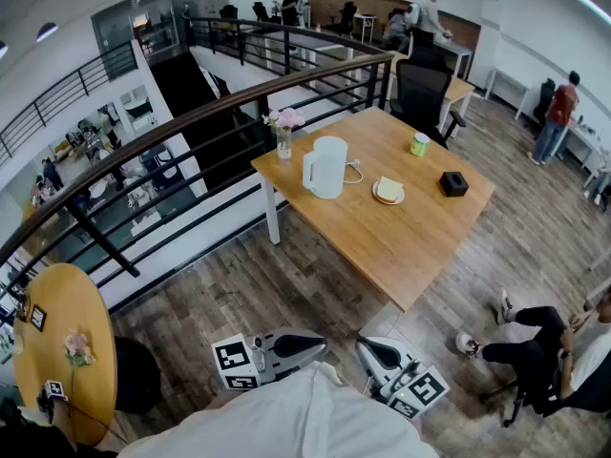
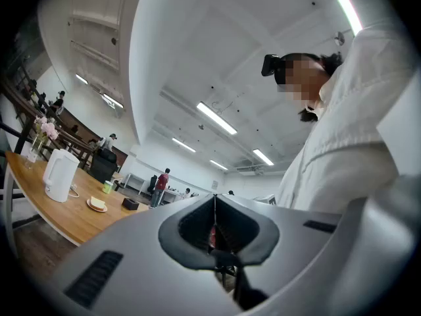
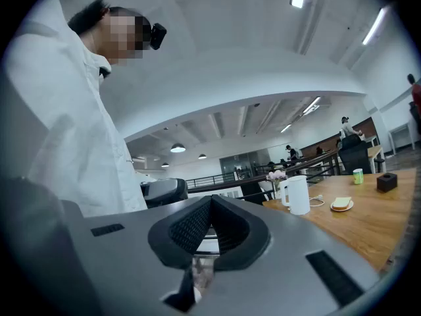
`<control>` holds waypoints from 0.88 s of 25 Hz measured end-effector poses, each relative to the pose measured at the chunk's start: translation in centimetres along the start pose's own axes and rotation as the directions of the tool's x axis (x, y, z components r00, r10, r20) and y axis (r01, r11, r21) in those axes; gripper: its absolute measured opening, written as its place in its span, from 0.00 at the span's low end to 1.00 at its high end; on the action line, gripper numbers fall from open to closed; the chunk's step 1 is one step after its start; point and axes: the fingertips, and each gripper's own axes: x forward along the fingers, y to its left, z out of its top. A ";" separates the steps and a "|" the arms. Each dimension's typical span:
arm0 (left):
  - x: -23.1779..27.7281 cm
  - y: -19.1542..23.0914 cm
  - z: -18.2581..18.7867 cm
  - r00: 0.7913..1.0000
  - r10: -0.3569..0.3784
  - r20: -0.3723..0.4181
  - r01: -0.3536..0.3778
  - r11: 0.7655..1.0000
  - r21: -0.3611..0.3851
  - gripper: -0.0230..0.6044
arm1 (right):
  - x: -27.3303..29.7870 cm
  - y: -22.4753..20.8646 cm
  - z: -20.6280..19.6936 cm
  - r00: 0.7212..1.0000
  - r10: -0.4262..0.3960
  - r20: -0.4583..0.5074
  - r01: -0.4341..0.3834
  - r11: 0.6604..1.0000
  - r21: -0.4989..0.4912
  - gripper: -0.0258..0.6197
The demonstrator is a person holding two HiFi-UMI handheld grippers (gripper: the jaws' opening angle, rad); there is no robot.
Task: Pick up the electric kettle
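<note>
The white electric kettle (image 1: 326,167) stands upright on the near left part of a wooden table (image 1: 420,241), its cord trailing to the right. It also shows far off in the left gripper view as the kettle (image 2: 59,174) and in the right gripper view as the kettle (image 3: 297,195). Both grippers hang low, close to my body and well short of the table. My left gripper (image 1: 320,346) (image 2: 214,196) is shut with nothing in it. My right gripper (image 1: 364,344) (image 3: 212,198) has its jaws together at the tips, also with nothing between them. The two tips point towards each other.
On the table are a flower vase (image 1: 284,132), a plate with food (image 1: 389,191), a green cup (image 1: 420,144) and a black box (image 1: 453,183). A curved railing (image 1: 143,141) runs left of it. A round table (image 1: 57,342) stands at lower left; a seated person (image 1: 544,351) is at right.
</note>
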 end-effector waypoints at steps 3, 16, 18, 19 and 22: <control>-0.2 0.0 -0.4 1.000 0.008 -0.013 -0.008 1.000 -0.007 0.05 | 0.0 0.0 -0.4 1.000 -0.009 -0.005 0.009 1.000 0.000 0.06; 0.5 -0.2 -1.0 0.999 0.001 -0.042 -0.002 1.000 -0.014 0.05 | -0.7 -0.4 -0.4 1.000 -0.027 -0.011 0.028 1.000 0.008 0.06; 0.6 -0.3 -1.1 0.999 -0.001 -0.045 0.001 1.000 -0.012 0.05 | -0.7 -0.4 -0.4 1.000 -0.028 -0.011 0.028 1.000 0.006 0.06; 0.7 -0.3 -1.1 0.999 -0.002 -0.046 0.001 1.000 -0.011 0.05 | -0.8 -0.4 -0.4 1.000 -0.028 -0.007 0.028 1.000 0.006 0.06; 0.7 -0.2 -1.2 0.999 -0.002 -0.047 0.001 1.000 -0.012 0.05 | -1.0 -0.3 0.2 0.999 -0.013 0.042 0.013 1.000 0.019 0.06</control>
